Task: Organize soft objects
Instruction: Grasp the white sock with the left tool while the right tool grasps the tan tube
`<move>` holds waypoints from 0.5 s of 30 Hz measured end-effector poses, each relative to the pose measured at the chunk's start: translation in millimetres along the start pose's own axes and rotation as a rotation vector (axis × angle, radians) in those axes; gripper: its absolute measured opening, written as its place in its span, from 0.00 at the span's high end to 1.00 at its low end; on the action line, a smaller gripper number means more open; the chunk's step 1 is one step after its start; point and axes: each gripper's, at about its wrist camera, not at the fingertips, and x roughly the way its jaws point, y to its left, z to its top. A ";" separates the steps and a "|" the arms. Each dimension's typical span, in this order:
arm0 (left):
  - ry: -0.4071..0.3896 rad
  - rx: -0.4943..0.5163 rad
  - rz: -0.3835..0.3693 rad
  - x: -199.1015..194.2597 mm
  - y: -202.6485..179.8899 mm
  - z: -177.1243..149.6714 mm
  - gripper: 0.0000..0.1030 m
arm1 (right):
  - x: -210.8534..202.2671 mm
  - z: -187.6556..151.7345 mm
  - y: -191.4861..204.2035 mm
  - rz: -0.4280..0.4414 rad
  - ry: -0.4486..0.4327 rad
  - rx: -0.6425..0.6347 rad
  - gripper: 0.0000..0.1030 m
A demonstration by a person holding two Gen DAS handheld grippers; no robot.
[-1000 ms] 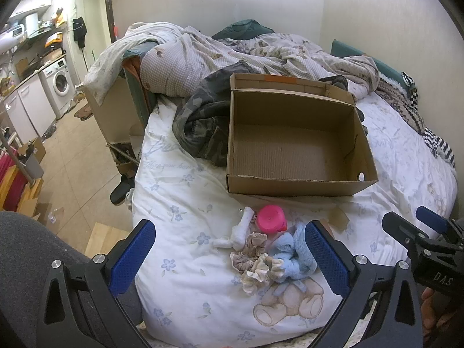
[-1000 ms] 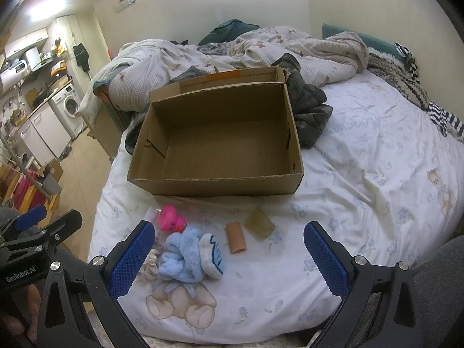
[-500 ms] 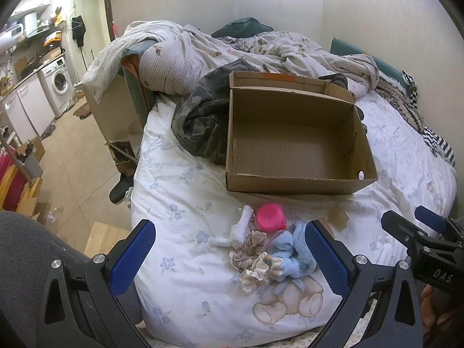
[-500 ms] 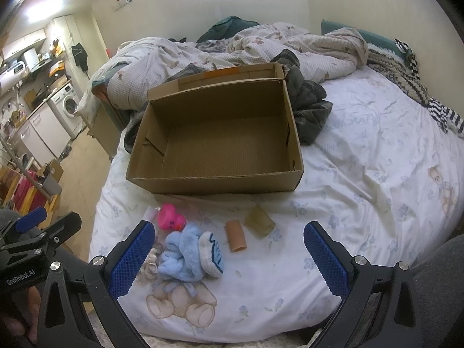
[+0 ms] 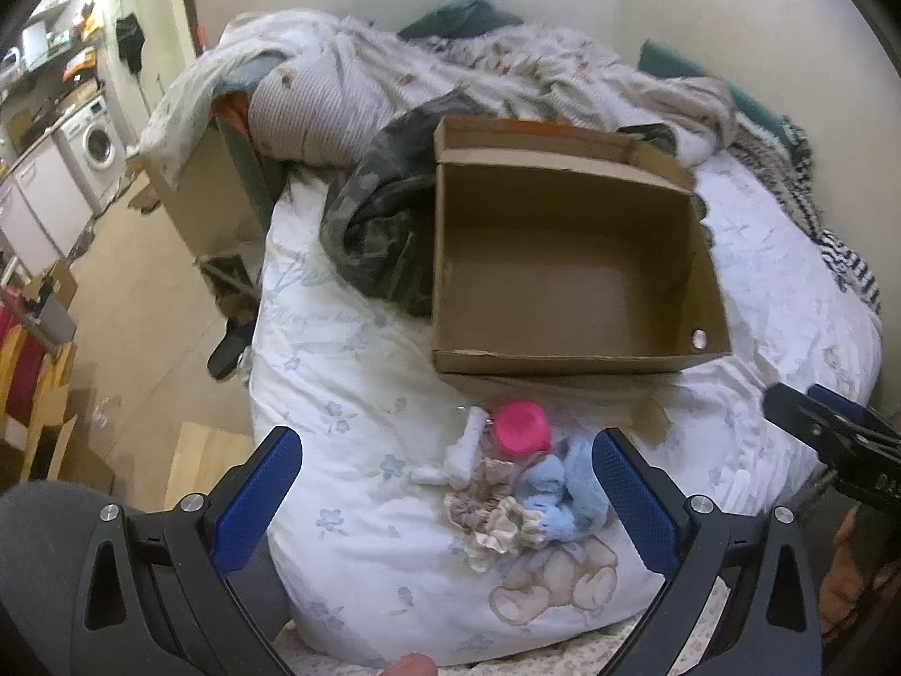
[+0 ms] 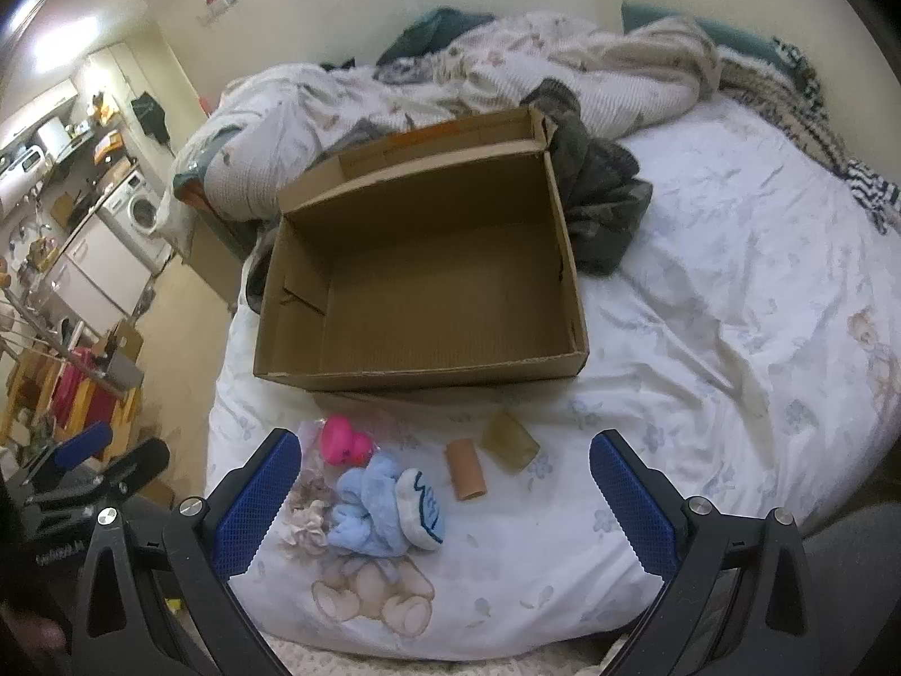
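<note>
My left hand-held gripper [image 5: 447, 481] hung wide apart over the bed [image 5: 349, 388], gripping nothing. Between its blue pads [image 5: 256, 498] sat a small pile: pink toy [image 5: 523, 428], white sock [image 5: 464, 448], beige scrunchie [image 5: 495, 524], light blue fluffy socks [image 5: 566, 493] touching each other. Beyond them lay an open cardboard box [image 5: 569, 363], nothing inside. Camo garment [image 5: 380, 225] was against the box's left wall. The right hand-held gripper [image 5: 828, 434] was at the right edge, jaw state unclear.

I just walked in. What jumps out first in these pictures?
A big open brown cardboard box sits empty mid-bed on the white floral sheet. Before it lies a small heap: a fluffy light-blue sock, a bright pink toy and a beige scrunchie.
</note>
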 end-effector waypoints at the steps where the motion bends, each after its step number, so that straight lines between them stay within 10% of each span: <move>1: 0.016 -0.005 0.012 4.5 1.6 4.6 0.00 | 3.2 5.0 -2.4 0.000 0.023 0.003 0.00; 7: 0.205 -0.074 0.024 60.7 26.3 21.5 0.01 | 33.8 21.1 -16.6 0.000 0.143 0.014 0.00; 15: 0.418 -0.106 -0.082 141.3 22.6 6.3 0.36 | 73.6 17.0 -33.1 -0.001 0.227 0.065 0.00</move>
